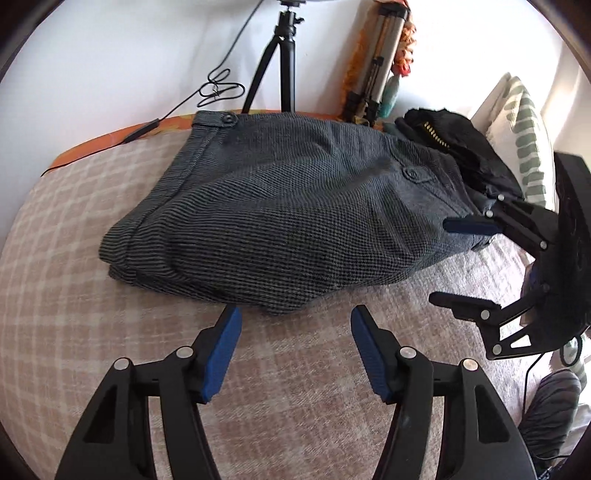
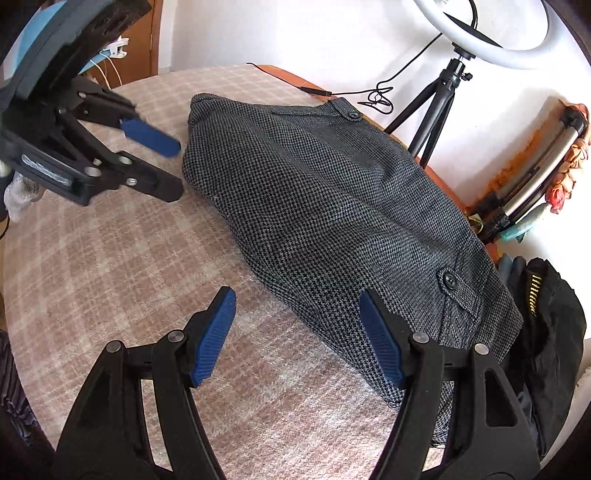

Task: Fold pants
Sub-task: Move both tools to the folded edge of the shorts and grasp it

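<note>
Folded pants (image 1: 288, 206) on bed; both jaws apart, empty. Only right view shows ring light (image 2: 480, 33).

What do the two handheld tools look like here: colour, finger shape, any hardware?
Both the left tool and right tool have matte black, curved fingers with triangular cut-outs, silver pivot rivets, and ribbed blue pads on the inner faces. A thin black cable hangs near the right tool's body.
</note>
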A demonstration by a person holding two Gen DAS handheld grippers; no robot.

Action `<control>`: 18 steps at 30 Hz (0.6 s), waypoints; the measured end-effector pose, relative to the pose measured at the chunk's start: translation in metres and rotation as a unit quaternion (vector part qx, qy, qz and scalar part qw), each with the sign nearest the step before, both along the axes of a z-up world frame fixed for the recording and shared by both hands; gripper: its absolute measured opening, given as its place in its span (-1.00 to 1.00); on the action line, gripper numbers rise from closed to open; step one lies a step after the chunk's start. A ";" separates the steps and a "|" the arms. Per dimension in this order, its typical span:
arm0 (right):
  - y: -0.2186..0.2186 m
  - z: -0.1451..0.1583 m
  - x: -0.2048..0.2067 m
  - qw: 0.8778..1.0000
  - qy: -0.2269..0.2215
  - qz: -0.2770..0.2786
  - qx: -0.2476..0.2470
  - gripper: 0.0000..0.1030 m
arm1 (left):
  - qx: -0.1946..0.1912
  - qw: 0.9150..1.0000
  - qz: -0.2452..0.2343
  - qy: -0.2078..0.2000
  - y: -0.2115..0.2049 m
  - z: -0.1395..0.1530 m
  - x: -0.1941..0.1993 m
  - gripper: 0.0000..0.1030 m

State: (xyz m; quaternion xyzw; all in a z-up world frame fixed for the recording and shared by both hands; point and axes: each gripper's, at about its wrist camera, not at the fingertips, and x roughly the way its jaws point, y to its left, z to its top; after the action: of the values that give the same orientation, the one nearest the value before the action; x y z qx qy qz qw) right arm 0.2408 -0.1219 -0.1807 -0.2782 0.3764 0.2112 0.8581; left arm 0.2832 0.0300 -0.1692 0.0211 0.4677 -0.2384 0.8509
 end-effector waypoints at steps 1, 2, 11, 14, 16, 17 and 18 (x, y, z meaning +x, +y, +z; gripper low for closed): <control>-0.001 0.000 0.001 1.000 0.001 -0.001 0.002 0.39 | 0.003 1.000 -0.002 0.002 -0.003 -0.003 0.001 -0.17; -0.002 0.000 0.001 1.000 0.001 -0.002 0.003 0.39 | 0.002 1.000 -0.005 0.007 -0.004 -0.006 0.002 -0.22; 0.000 -0.010 0.000 1.000 -0.005 0.007 -0.027 0.39 | 0.035 0.999 -0.011 -0.011 -0.014 -0.021 0.005 -0.50; 0.006 -0.017 0.001 0.998 -0.018 0.012 -0.054 0.29 | 0.028 1.000 -0.007 0.002 -0.008 -0.022 0.010 -0.80; 0.009 -0.021 0.003 0.997 -0.028 0.012 -0.077 -0.14 | 0.011 1.000 -0.007 0.015 -0.002 -0.019 0.015 -0.87; 0.011 -0.022 0.004 0.995 -0.030 0.010 -0.092 -0.60 | 0.008 1.000 -0.007 0.018 -0.001 -0.016 0.017 -0.95; 0.012 -0.022 0.006 0.994 -0.031 0.008 -0.103 -0.74 | 0.006 1.000 -0.009 0.017 0.000 -0.012 0.019 -0.95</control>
State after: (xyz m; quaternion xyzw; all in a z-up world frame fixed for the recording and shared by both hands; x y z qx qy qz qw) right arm 0.2472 -0.1095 -0.2031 -0.3748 0.3673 0.1696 0.8342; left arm 0.3022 0.0297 -0.1808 0.0256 0.4836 -0.2434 0.8404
